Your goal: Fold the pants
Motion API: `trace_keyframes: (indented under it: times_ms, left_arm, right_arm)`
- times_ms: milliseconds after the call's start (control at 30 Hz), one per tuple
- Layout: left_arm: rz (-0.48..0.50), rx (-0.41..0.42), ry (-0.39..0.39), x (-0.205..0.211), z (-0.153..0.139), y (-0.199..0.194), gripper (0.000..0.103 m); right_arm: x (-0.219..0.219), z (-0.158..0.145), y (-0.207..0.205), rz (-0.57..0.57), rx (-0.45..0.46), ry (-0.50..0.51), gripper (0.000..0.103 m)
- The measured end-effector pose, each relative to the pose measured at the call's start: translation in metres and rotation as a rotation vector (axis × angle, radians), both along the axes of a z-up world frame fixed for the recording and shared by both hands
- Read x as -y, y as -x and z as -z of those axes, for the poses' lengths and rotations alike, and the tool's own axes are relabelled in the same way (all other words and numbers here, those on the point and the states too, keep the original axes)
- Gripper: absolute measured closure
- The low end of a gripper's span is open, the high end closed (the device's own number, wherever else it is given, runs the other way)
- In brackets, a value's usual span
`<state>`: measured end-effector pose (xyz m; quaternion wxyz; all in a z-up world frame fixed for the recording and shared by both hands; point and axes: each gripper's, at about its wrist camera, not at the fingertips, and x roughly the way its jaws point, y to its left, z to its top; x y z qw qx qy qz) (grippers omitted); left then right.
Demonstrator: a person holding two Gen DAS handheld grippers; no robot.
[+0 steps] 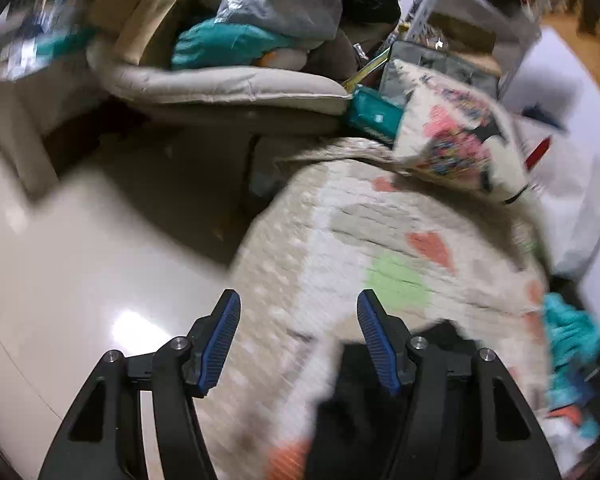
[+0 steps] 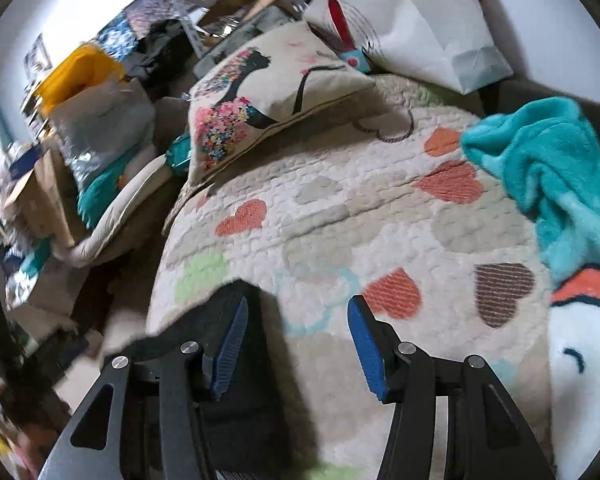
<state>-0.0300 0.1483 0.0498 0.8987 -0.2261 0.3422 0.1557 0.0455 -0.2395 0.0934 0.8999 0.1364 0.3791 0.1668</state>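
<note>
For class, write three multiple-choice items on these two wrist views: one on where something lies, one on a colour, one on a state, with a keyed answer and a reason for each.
1. Where does the patterned cushion lie?
A. at the quilt's far end
B. on the floor
C. inside the paper bag

2. What colour is the fleece blanket?
A. teal
B. yellow
C. purple

3. How do the right gripper's fingers stand?
A. clamped on the cushion
B. apart, gripping nothing
C. shut tight

Key: 1 A, it rests on the heart-print quilt; 2 A, plainly teal; 3 B, quilt shows between them.

Dark black fabric pants (image 1: 352,408), blurred, are seen lying on the heart-patterned quilted bedspread (image 2: 340,208), near its lower-left edge.
</note>
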Motion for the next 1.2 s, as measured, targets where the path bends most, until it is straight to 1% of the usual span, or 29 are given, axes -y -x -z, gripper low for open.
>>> trace_keyframes:
  times_ms: [67, 133, 167, 200, 267, 300, 333, 367, 400, 433, 467, 533, 600, 633, 667, 800, 867, 933, 1000, 1100, 1133, 1200]
  left_arm:
    - [0.002, 0.017, 0.041, -0.009, 0.003, -0.009, 0.043]
    - [0.039, 0.018, 0.012, -0.005, 0.004, -0.022, 0.043]
    - [0.064, 0.029, -0.001, -0.001, 0.003, -0.025, 0.043]
    - [0.089, 0.041, -0.01, 0.003, 0.001, -0.027, 0.043]
    - [0.102, 0.076, -0.031, 0.009, -0.004, -0.021, 0.043]
    - [0.107, 0.092, -0.013, 0.011, -0.007, -0.014, 0.043]
    - [0.11, 0.102, 0.037, 0.011, -0.008, -0.007, 0.043]
    - [0.11, 0.116, 0.108, 0.009, -0.01, 0.003, 0.043]
    - [0.105, 0.124, 0.136, 0.008, -0.013, 0.007, 0.043]
    - [0.097, 0.13, 0.143, 0.01, -0.017, 0.013, 0.039]
    - [0.087, 0.124, 0.146, 0.013, -0.02, 0.02, 0.037]
    - [0.076, 0.098, 0.194, 0.016, -0.02, 0.029, 0.036]
    - [0.084, 0.045, 0.275, 0.02, -0.009, 0.04, 0.036]
    - [0.084, 0.024, 0.294, 0.022, -0.003, 0.045, 0.036]
    - [0.08, 0.0, 0.312, 0.023, 0.005, 0.049, 0.036]
    - [0.106, -0.116, 0.381, 0.03, 0.036, 0.054, 0.036]
    - [0.108, -0.131, 0.424, 0.03, 0.047, 0.054, 0.036]
    - [0.105, -0.117, 0.43, 0.03, 0.049, 0.053, 0.036]
    - [0.116, -0.098, 0.409, 0.03, 0.045, 0.049, 0.036]
    - [0.157, -0.064, 0.396, 0.034, 0.04, 0.042, 0.035]
    - [0.171, -0.056, 0.394, 0.037, 0.04, 0.04, 0.032]
    - [0.186, -0.041, 0.384, 0.04, 0.04, 0.035, 0.029]
  right_arm:
    - [-0.013, -0.001, -0.014, -0.016, -0.017, 0.004, 0.046]
    - [-0.025, 0.003, -0.02, -0.04, -0.047, 0.056, 0.046]
    - [-0.028, 0.006, -0.018, -0.043, -0.048, 0.067, 0.046]
    - [-0.031, 0.008, -0.014, -0.044, -0.038, 0.069, 0.046]
    - [-0.034, 0.01, -0.006, -0.051, 0.007, 0.069, 0.045]
    - [-0.036, 0.013, 0.002, -0.069, 0.041, 0.078, 0.043]
    - [-0.037, 0.017, 0.007, -0.076, 0.058, 0.085, 0.042]
    - [-0.037, 0.025, 0.016, -0.089, 0.069, 0.091, 0.042]
    - [-0.037, 0.031, 0.021, -0.114, 0.061, 0.094, 0.042]
    - [-0.038, 0.036, 0.025, -0.141, 0.043, 0.098, 0.042]
    - [-0.037, 0.04, 0.029, -0.163, 0.02, 0.097, 0.042]
    - [-0.031, 0.044, 0.034, -0.208, -0.028, 0.052, 0.042]
    - [-0.027, 0.045, 0.033, -0.236, -0.06, 0.007, 0.042]
    - [-0.023, 0.045, 0.031, -0.234, -0.064, -0.029, 0.041]
    - [-0.019, 0.046, 0.029, -0.233, -0.073, -0.06, 0.038]
    - [-0.018, 0.058, 0.024, -0.232, -0.112, -0.082, 0.037]
    - [-0.023, 0.063, 0.022, -0.24, -0.13, -0.059, 0.037]
    - [-0.027, 0.066, 0.021, -0.256, -0.135, -0.051, 0.037]
    - [-0.033, 0.068, 0.018, -0.257, -0.133, -0.031, 0.037]
    - [-0.045, 0.073, 0.009, -0.26, -0.142, 0.001, 0.037]
    - [-0.047, 0.075, 0.006, -0.261, -0.147, 0.003, 0.037]
    - [-0.051, 0.079, -0.001, -0.263, -0.161, 0.004, 0.035]
